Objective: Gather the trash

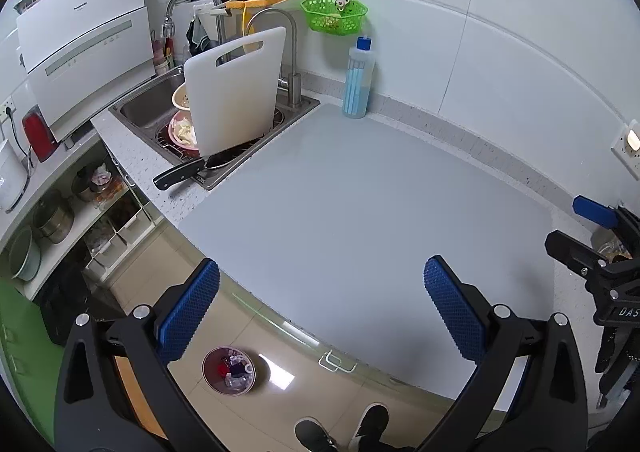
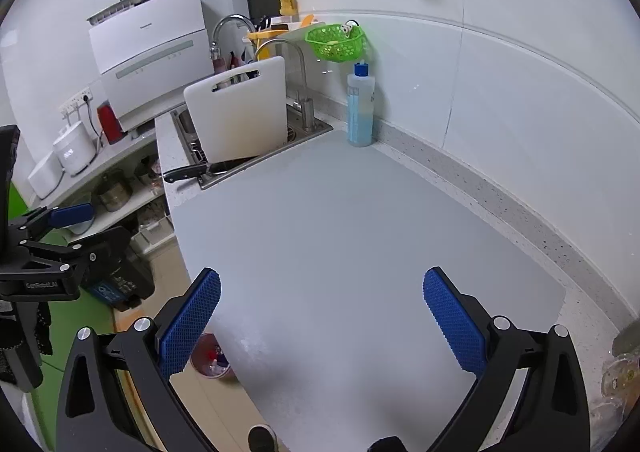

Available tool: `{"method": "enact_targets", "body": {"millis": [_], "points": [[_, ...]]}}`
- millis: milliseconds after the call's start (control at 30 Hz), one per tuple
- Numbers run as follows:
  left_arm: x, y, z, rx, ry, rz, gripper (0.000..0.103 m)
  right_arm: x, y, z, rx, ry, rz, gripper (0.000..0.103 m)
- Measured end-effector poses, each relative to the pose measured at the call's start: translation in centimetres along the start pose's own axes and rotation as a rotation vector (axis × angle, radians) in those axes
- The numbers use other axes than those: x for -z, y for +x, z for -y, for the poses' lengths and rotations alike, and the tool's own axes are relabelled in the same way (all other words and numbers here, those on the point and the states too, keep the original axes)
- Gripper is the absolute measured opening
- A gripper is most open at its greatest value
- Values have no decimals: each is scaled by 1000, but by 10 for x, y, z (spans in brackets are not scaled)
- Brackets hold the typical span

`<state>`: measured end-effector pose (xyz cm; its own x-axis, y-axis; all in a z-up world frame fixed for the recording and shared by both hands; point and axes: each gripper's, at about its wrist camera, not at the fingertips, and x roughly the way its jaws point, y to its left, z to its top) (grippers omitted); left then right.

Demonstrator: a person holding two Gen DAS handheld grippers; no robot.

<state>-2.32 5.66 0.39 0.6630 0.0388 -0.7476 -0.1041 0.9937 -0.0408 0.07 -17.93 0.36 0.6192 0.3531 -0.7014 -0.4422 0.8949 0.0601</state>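
- Trash bin [image 1: 229, 371]: a small round pinkish bin stands on the floor below the front edge of the desk [image 1: 360, 211], with bits of red and dark rubbish already inside it.
- Loose trash on the desk is hard to find. The grey mat in the middle is bare in both views. The only candidates are crumpled, shiny wrappers [image 2: 618, 376] at the far right edge of the right wrist view, too blurred to identify.
- Left gripper [image 1: 322, 310]: its jaws are spread wide and hold nothing. It hangs over the front edge of the desk, and the bin sits just below and to the left of its left pad.
- Right gripper [image 2: 322, 318]: its jaws are also spread wide and hold nothing. It hovers above the mat, further to the right along the desk.
- Key relation: the wrappers lie to the right of the right gripper, beyond its right pad, so the right hand is the nearer one for a pickup. The bin lies down and left, nearer the left hand. In my judgement, anything picked up must travel leftwards and down past the desk edge.
- Long axis of the wrappers: cannot tell.
- Also present: a sink [image 1: 168, 103] at the back left with a white cutting board [image 1: 234, 91] leaning in it, a black-handled knife [image 1: 180, 175] resting on the sink rim, and a blue-capped bottle [image 1: 358, 77] against the wall.
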Motion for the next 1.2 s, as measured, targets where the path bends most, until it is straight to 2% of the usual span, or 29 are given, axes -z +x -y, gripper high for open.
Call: {"method": "enact_targets", "body": {"millis": [1200], "points": [[2, -8, -6, -1, -2, 12, 100, -6, 0, -1, -1, -9, -2, 97]]}}
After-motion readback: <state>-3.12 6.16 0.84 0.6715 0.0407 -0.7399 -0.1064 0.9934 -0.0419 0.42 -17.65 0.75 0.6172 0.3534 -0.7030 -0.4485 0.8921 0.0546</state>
